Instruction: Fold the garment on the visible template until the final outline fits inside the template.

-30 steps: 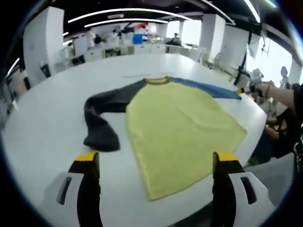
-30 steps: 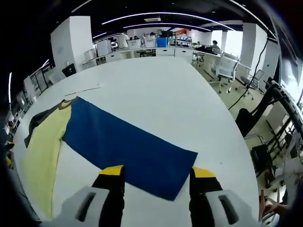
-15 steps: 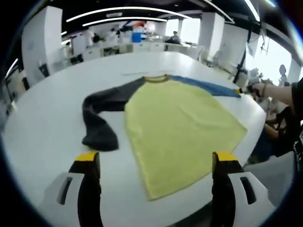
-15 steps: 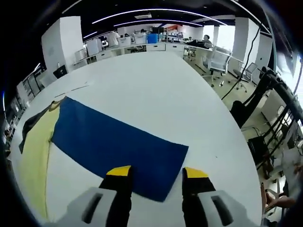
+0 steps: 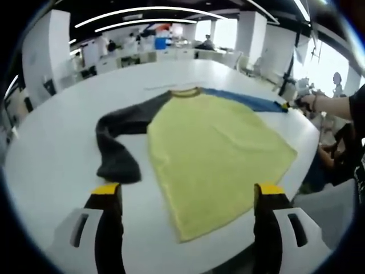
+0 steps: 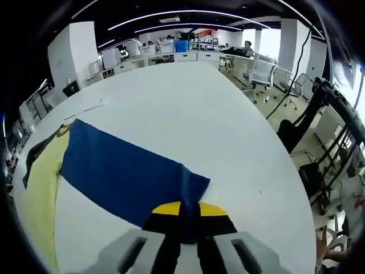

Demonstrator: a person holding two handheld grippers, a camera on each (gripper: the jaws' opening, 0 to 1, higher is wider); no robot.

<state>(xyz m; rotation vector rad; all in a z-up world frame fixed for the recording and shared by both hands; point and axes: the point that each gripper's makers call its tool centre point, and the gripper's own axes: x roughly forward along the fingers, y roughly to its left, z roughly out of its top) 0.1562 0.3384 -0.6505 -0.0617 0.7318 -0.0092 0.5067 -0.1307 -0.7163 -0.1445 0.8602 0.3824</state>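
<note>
The shirt (image 5: 217, 145) lies flat near the table (image 6: 188, 97) edge. The right tool (image 6: 187, 210) pinches the blue sleeve (image 6: 125, 171) cuff; the left tool (image 5: 185, 191) hovers wide open, empty. Lift the cuff low and carry it across the yellow body, avoiding bunching.

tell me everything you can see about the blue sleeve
The blue sleeve is a long, flat band of dark blue cloth, one arm of a shirt with a yellow body and a dark grey sleeve on the other side. It lies stretched out straight on the white table, running from the shoulder toward the table's edge. The right gripper is shut on its cuff end, where the cloth puckers into a small ridge.
</note>
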